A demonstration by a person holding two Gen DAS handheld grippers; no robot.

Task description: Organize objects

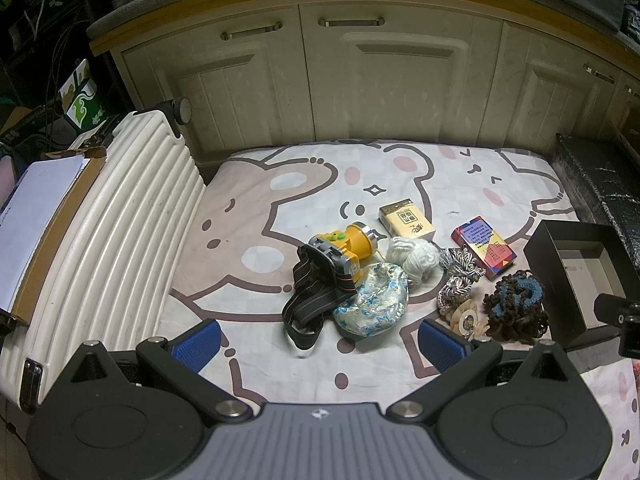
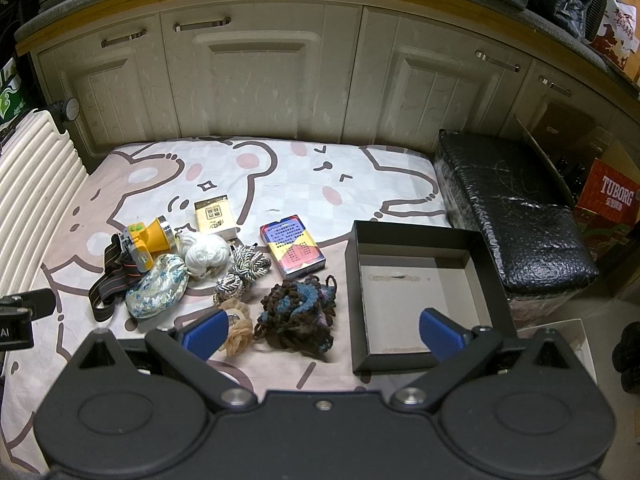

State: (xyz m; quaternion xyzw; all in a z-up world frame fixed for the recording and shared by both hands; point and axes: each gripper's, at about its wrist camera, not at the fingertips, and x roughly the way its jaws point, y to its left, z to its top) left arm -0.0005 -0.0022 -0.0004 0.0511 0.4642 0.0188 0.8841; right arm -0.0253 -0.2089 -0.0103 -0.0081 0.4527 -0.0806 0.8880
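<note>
Small objects lie grouped on a cartoon-print cloth: a yellow headlamp with a black strap, a floral pouch, a white yarn ball, a silver cord bundle, a beige flower hair tie, a brown-blue crochet piece, a yellow box and a colourful card pack. An open black box stands empty on the right. My left gripper is open above the cloth, near the pouch. My right gripper is open above the crochet piece and the box's left wall.
A white ribbed suitcase lies along the cloth's left side. Cream cabinet doors close off the back. A black padded bench stands right of the box, with a red Tuborg carton beyond it.
</note>
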